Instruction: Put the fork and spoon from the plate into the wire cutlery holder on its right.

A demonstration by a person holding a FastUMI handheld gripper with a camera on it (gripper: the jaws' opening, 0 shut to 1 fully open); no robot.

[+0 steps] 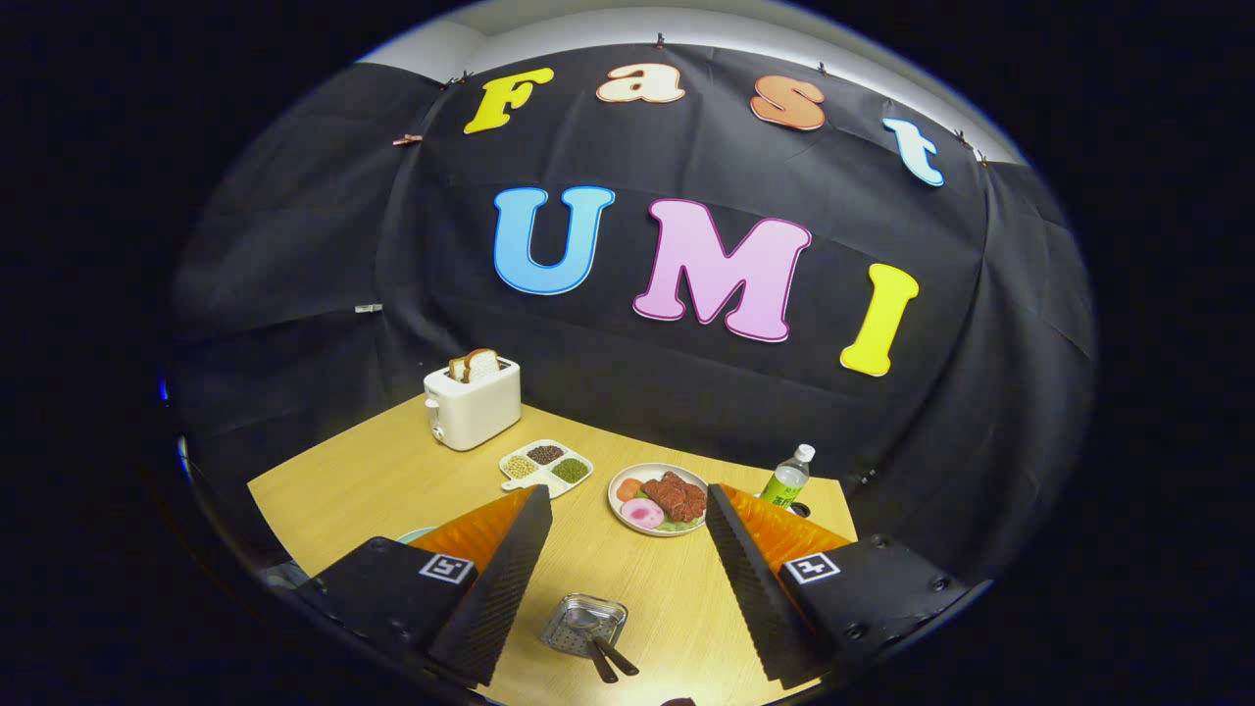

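Wood-grain tabletop (392, 490) carries everything here, so starting big: the fingers (627, 579) are spread wide apart with nothing between them but bare surface, hovering well above it all. Back by the black cloth sits a white toaster (473, 404) with bread slices (475, 365) poking out. Nearer, beyond the fingers, there's a divided dish of beans (545, 465), then a plate of fake food (657, 498) with meat and ham, and a green-label bottle (786, 480) partly tucked behind one finger.

Now the task stuff. The wire cutlery holder (584, 624) sits on the tabletop between the fingers, close in, and two dark handles (610, 659) stick out of it toward the camera. So my read is both pieces are already in the holder and the job looks basically finished, with the fingers let go.

Caveats: from this angle I can't tell which handle is the fork and which is the spoon; the heads are a blur of shiny metal inside the mesh. A sliver of something teal (417, 534) peeks out behind one finger, maybe the plate they came from, but it's too hidden to say.
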